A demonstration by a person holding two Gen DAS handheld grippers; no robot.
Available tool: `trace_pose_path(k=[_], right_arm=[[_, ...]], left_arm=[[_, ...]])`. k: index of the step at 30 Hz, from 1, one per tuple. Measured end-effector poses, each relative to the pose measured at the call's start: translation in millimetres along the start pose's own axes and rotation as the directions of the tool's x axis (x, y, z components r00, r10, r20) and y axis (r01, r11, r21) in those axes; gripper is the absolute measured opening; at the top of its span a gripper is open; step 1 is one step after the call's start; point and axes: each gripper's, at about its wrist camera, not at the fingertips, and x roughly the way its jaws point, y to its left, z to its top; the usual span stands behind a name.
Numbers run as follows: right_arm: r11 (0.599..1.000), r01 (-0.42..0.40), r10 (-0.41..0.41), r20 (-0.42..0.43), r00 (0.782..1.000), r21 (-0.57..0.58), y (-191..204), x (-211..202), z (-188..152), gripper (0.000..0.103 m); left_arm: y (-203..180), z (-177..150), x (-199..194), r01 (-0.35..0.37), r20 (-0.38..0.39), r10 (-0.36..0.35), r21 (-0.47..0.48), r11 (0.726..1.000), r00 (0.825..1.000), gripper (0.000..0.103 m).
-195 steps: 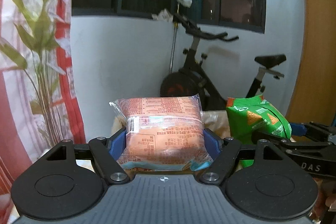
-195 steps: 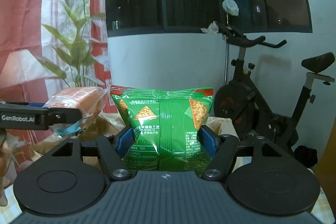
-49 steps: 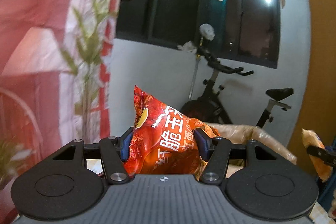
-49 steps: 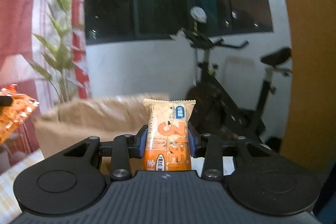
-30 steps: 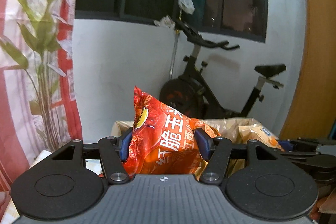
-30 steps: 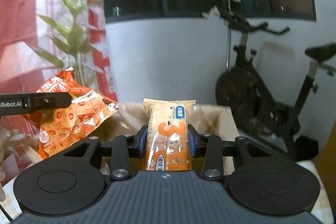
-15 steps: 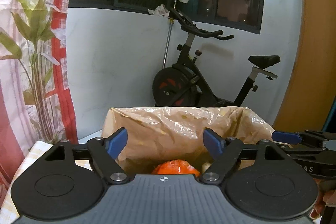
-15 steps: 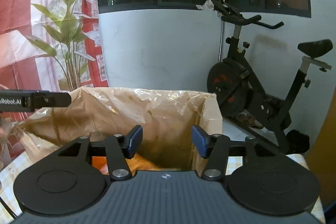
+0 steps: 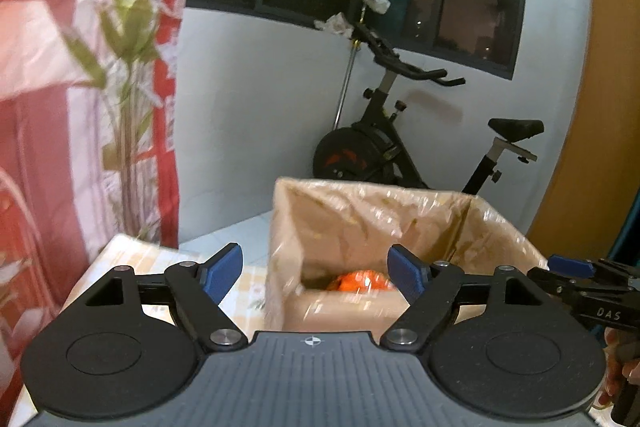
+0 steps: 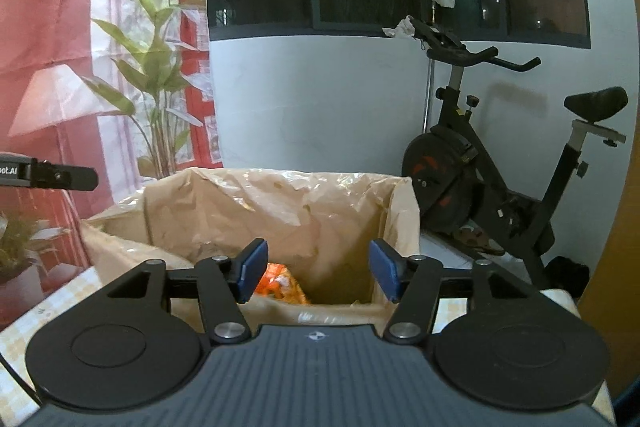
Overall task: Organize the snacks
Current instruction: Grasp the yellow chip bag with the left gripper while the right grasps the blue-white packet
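Box (image 10: 280, 211) lined with plastic, on worktop (image 9: 132, 255). Orange snack (image 9: 360, 281) inside box, low at bottom. Left gripper (image 9: 316, 269) before box: jaws wide apart, empty. Right gripper (image 10: 316, 269) above box near edge: jaws opening, nothing between. Risk: jaw tips snagging loose liner on way back, dragging or tipping light box, spilling snacks.

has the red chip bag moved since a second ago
Yes. It left the left tongs and now lies down inside the lined box.
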Motion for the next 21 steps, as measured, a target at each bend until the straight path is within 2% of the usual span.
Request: trace_pose_path(k=[6,10,14,17,21], right_arm=[[1.0,-0.019,0.019,0.007,1.0,0.018,10,-19,-25,0.069],[0.999,-0.019,0.019,0.0,1.0,0.034,16,-31,-45,0.073],[0.999,-0.001,0.002,-0.019,1.0,0.051,19,-41,-65,0.076],[0.998,0.009,-0.006,-0.039,0.999,0.057,20,-47,-81,0.079],[0.998,0.024,-0.02,-0.071,0.997,0.06,19,-53,-100,0.079]], left_arm=[[11,-33,-13,0.005,-0.06,-0.009,-0.07,0.998,0.998,0.082],[9,-64,-14,0.035,-0.113,-0.049,-0.128,0.991,0.992,0.082],[3,-94,-10,0.062,-0.17,-0.09,-0.161,0.985,0.981,0.082],[-5,-116,-9,0.079,-0.206,-0.108,-0.147,0.986,0.972,0.084],[-15,-137,-6,0.118,-0.266,-0.158,-0.158,0.98,0.951,0.088]])
